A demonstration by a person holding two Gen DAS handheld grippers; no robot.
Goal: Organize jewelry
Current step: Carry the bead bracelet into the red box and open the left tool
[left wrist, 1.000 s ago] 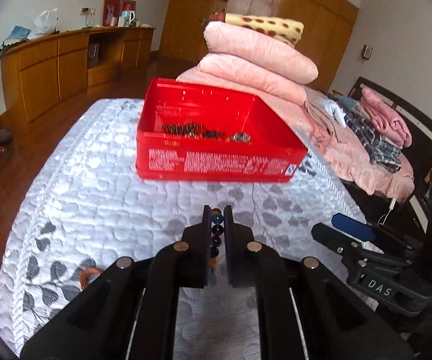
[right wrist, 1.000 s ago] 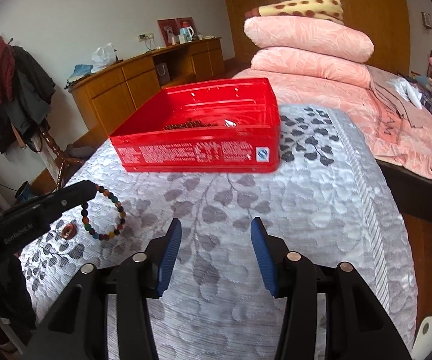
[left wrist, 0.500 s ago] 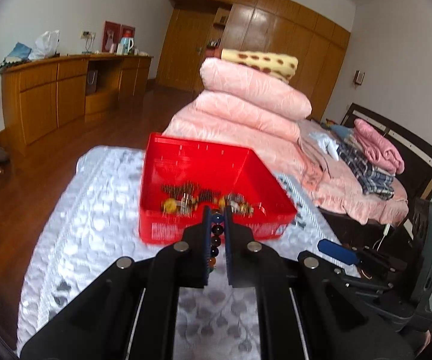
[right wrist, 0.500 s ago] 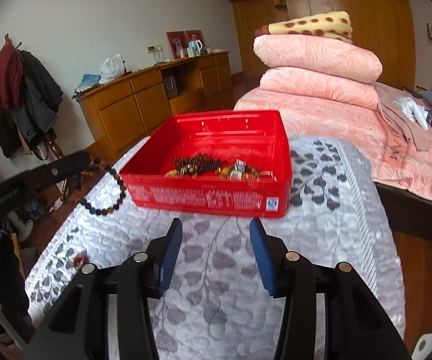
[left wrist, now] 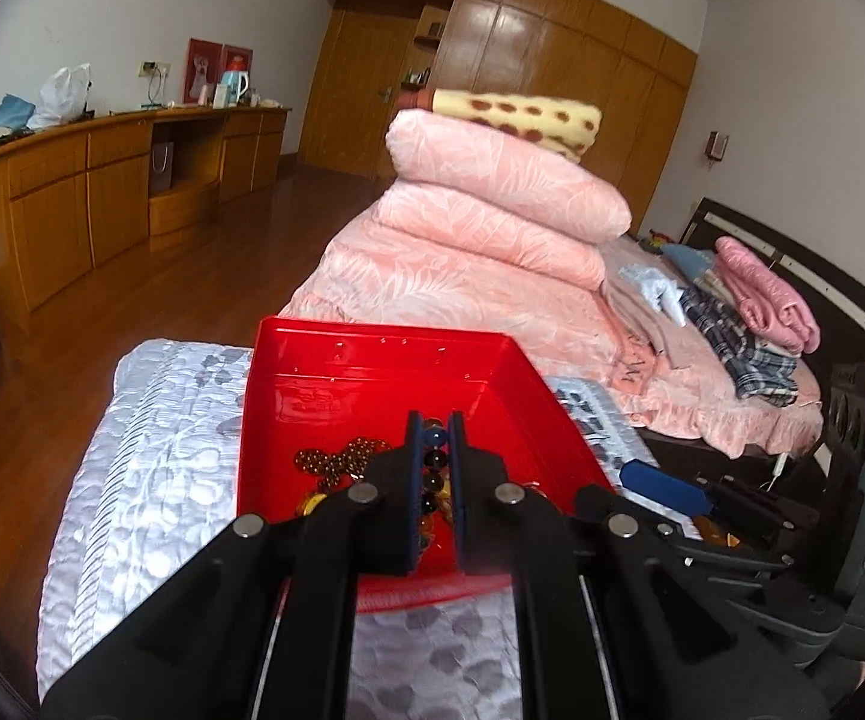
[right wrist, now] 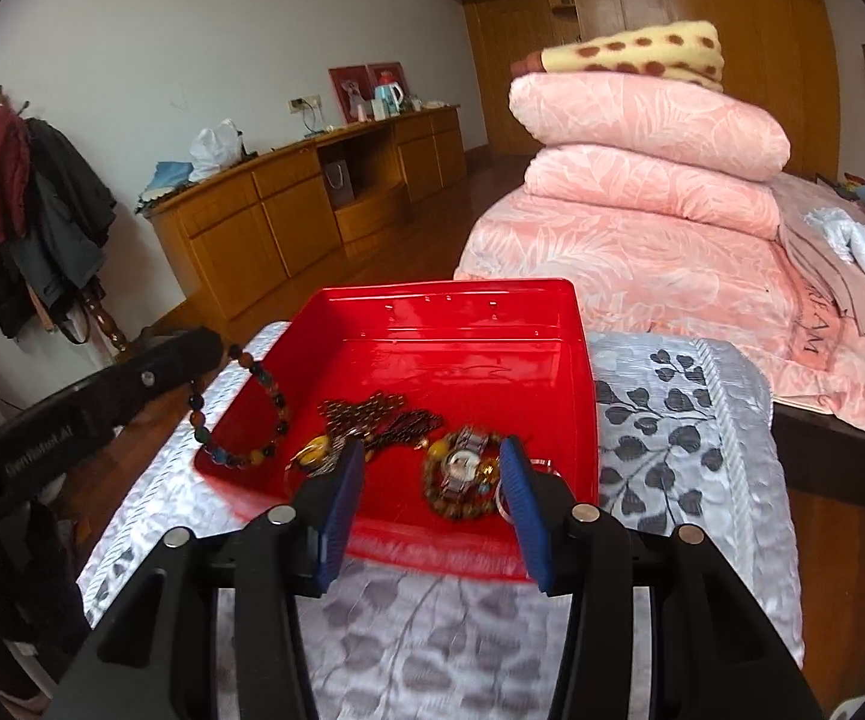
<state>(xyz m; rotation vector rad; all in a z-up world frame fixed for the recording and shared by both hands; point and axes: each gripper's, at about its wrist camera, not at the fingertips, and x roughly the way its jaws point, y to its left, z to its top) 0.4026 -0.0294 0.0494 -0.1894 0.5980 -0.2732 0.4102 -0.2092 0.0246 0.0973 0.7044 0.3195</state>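
1. The left gripper (left wrist: 434, 438) is pinched on a bead bracelet (right wrist: 239, 405), its 2 black fingers pressed close with a column of round beads caught between them.
2. The bracelet is a loop of round beads in mixed colours: dark brown and black, amber, orange, green, and 1 blue bead at the top of the pinched stretch in the left view.
3. In the right view the bracelet hangs from the left gripper's tip (right wrist: 207, 348) as an open loop, draped over the left wall of the red tray (right wrist: 585, 396); whether its lowest beads touch the tray I cannot tell.
4. The tray is a shallow, glossy red box with upright walls, standing on a silver-grey quilt (right wrist: 672, 438) printed with dark leaves.
5. More jewelry lies in the near half of the tray: a dark brown bead string (right wrist: 381, 414), a yellow piece (right wrist: 315, 456), and a watch (right wrist: 462, 468) with a metal band lying inside a ring of brown beads.
6. The right gripper (right wrist: 432, 498) is spread wide, its 2 blue pads apart and holding nothing, at the tray's near wall with the watch seen between them.
7. Beyond the tray, folded pink duvets (left wrist: 492, 192) are stacked on a bed, with a spotted yellow blanket (left wrist: 510, 117) on top.
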